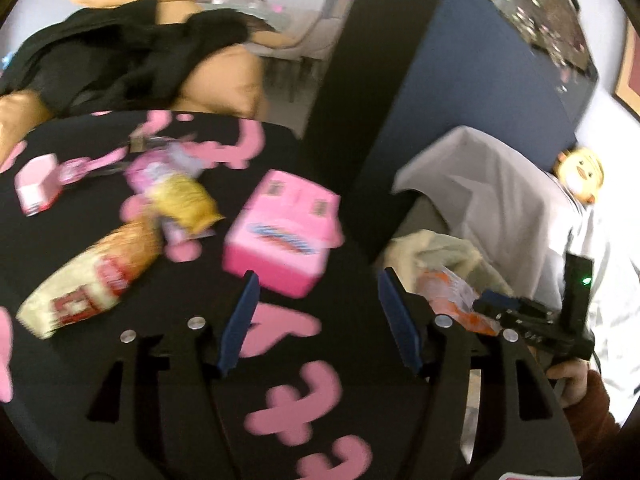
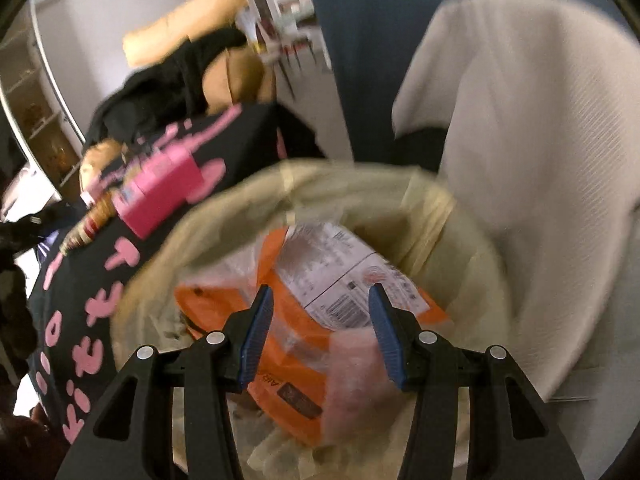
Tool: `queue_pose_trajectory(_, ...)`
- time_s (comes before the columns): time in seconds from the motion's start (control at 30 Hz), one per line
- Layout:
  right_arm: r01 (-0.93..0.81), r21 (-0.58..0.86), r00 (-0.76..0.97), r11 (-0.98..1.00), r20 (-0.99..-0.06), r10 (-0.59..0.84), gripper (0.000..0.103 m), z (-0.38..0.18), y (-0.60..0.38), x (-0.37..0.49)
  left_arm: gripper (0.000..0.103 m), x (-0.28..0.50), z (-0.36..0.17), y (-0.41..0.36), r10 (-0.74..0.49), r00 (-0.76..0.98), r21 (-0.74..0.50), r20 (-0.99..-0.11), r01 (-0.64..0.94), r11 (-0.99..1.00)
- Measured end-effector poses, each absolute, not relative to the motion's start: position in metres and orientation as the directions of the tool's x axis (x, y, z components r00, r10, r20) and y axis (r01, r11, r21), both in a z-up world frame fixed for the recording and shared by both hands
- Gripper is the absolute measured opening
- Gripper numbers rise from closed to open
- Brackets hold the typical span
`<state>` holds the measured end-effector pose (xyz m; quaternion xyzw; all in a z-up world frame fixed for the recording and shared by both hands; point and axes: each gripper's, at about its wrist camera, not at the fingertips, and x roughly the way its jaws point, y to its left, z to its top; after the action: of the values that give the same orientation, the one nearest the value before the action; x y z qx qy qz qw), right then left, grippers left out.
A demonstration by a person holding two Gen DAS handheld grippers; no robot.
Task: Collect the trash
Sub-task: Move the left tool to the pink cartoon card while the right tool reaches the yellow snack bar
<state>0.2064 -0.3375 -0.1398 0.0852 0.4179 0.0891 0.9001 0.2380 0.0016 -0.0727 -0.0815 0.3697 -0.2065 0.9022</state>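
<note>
So the right hand-held gripper (image 2: pixel 320 328) hangs right over the trash bin (image 2: pixel 152 280), fingers spread apart with nothing between them. Directly below it in the bin there's an orange package (image 2: pixel 296 320) with a white printed label, plus some clear plastic and a pale pinkish scrap, so I'd say at least a few pieces are already collected. The bin has a yellowish liner and stands just beside the edge of the bench (image 1: pixel 280 420), which is black with pink lettering.

The left hand-held gripper (image 1: pixel 316 320) hovers over the bench, jaws apart too, empty. Just past its left finger is a pink box (image 1: pixel 280 232). Further toward the far-left side: a long cream and red wrapper (image 1: pixel 88 276), a yellow snack bag (image 1: pixel 184 200) touching a pink packet (image 1: pixel 156 168), and a small pink and white box (image 1: pixel 36 188) near the left edge.

My guess is it's partway done, roughly five items left on the bench. Both views are pretty blurry, so small scraps could be hiding.
</note>
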Motion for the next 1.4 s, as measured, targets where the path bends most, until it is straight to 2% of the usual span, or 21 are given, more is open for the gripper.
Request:
queue_pose_trajectory(0.17,-0.099,0.143,0.598,0.985,-0.782,0.173,0.047,-0.152,-0.320,0.216,0.060,0.235,-0.077,0.055,-0.384,0.681,-0.318,-0.623,0.228,0.920)
queue_pose_trajectory(0.4,-0.101,0.044,0.658,0.994,-0.746,0.100,0.047,-0.118,-0.304,0.205,0.063,0.237,-0.088,0.107,-0.343,0.714,-0.329,-0.610,0.165,0.930)
queue_pose_trajectory(0.67,-0.234,0.084,0.735,0.969,-0.637,0.232,0.047,-0.067,-0.256,0.207,0.063,0.252,-0.090,0.142,-0.327,0.737,-0.272,-0.591,0.200,0.941)
queue_pose_trajectory(0.9,-0.361,0.077,0.717,0.929,-0.615,0.329,0.047,-0.061,-0.185,0.237,0.063,0.299,-0.071,0.151,-0.300,0.770,-0.143,-0.563,0.267,0.953)
queue_pose_trajectory(1.07,-0.420,0.084,0.676,0.904,-0.636,0.373,0.047,-0.070,-0.151,0.261,0.063,0.356,-0.074,0.157,-0.257,0.757,-0.036,-0.601,0.296,0.955)
queue_pose_trajectory(1.2,-0.447,0.096,0.652,0.889,-0.645,0.397,0.047,-0.075,-0.139,0.273,0.063,0.403,-0.085,0.158,-0.214,0.707,0.071,-0.674,0.350,0.934)
queue_pose_trajectory(1.4,-0.439,0.114,0.634,0.891,-0.664,0.397,0.047,-0.077,-0.137,0.296,0.063,0.457,-0.111,0.158,-0.192,0.541,0.078,-0.819,0.436,0.897)
